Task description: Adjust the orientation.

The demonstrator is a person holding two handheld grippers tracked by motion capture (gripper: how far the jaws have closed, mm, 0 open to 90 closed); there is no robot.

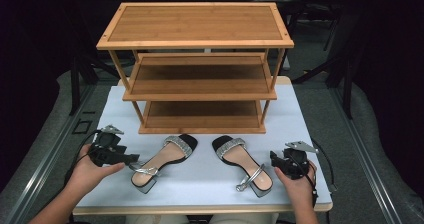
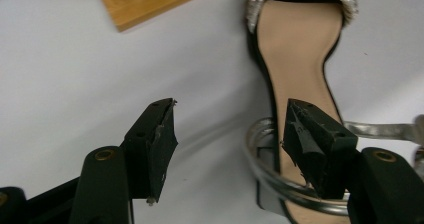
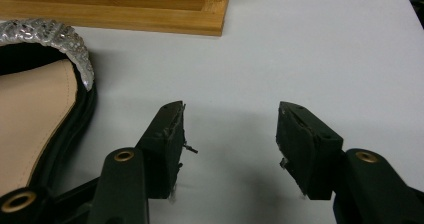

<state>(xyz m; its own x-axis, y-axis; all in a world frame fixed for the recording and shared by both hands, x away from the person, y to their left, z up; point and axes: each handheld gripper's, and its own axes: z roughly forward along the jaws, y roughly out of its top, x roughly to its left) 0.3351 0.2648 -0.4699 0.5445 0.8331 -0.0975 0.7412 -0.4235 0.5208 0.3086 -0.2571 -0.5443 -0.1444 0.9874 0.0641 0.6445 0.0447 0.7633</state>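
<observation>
On the white table mat [image 1: 210, 184], in front of the three-tier bamboo shoe rack [image 1: 196, 59], lie two black heeled sandals with silver glitter toe bands – the left sandal [image 1: 162, 161] and the right sandal [image 1: 242, 164], near each other but apart. The left gripper [image 1: 131, 159] points at the left sandal's heel with jaws wide and nothing clamped; in the left gripper view one jaw hides part of the silver ankle strap [image 2: 265, 169], and whether it touches is unclear. The right gripper [image 1: 274, 160] sits just beside the right sandal's heel, jaws wide over bare mat – the right gripper view cuts that sandal off at its left edge.
</observation>
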